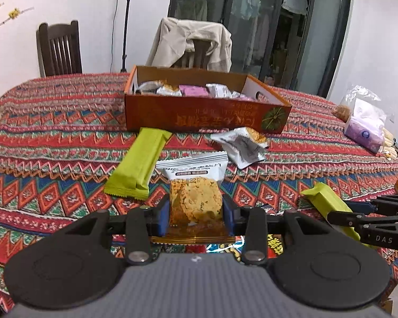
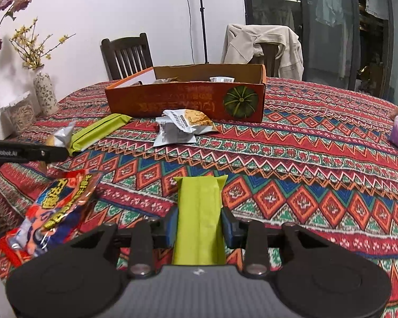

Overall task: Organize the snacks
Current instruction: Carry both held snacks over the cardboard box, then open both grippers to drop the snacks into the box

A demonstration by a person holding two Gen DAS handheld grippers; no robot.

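My left gripper is shut on a biscuit packet with a white top and a clear window, held above the patterned tablecloth. My right gripper is shut on a green snack bar. That gripper also shows at the right edge of the left wrist view. Ahead stands an open orange cardboard box with several wrapped snacks inside. In front of the box lie a second green bar and a crumpled white packet.
A large red and blue snack bag lies near the table's front left. A floral vase stands at the far left, a purple tissue pack at the right. Two chairs stand behind the table, one draped with a beige jacket.
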